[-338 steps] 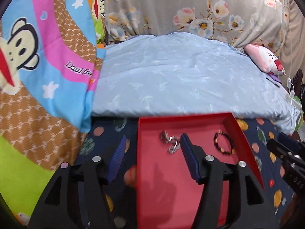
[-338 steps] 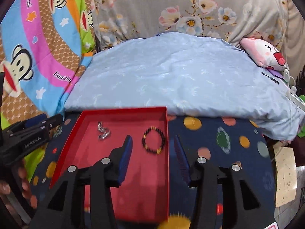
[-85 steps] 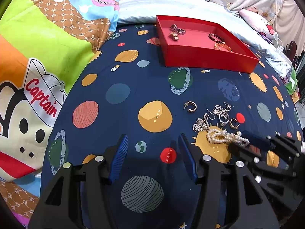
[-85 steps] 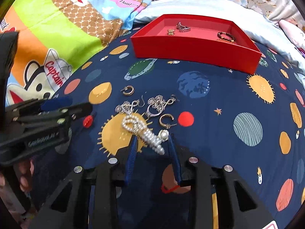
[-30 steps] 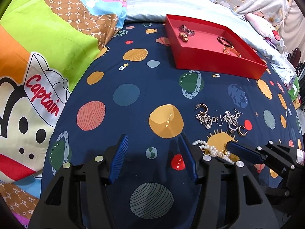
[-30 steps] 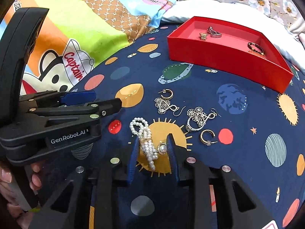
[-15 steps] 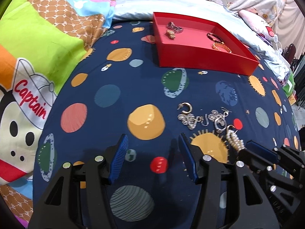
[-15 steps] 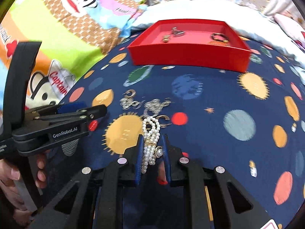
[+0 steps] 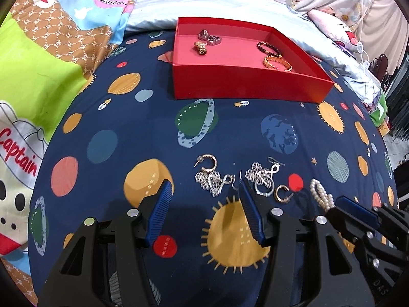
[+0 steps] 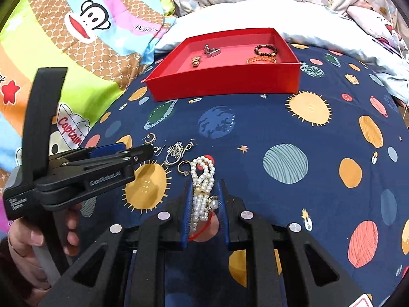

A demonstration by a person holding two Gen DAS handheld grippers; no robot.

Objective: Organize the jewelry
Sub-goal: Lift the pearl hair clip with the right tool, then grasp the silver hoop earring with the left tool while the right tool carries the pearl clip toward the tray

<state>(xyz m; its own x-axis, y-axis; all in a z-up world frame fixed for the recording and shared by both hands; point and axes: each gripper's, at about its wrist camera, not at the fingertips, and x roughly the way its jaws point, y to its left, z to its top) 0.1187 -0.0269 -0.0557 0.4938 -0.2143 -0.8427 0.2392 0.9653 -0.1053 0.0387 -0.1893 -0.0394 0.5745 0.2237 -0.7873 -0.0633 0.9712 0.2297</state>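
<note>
The right hand-held gripper [image 10: 204, 212] is clamped on a pearl bracelet [image 10: 202, 192], whose lower strands vanish between the blue pads, so the grip itself is hard to make out. The left hand-held gripper [image 9: 204, 215] stands with its fingers well apart above the planet-print bedsheet [image 9: 143, 128], one tip covering part of a silver filigree earring [image 9: 260, 179]. Beyond lies a red tray [image 9: 245, 87] holding bracelets and watches, its far wall partly cut off.
</note>
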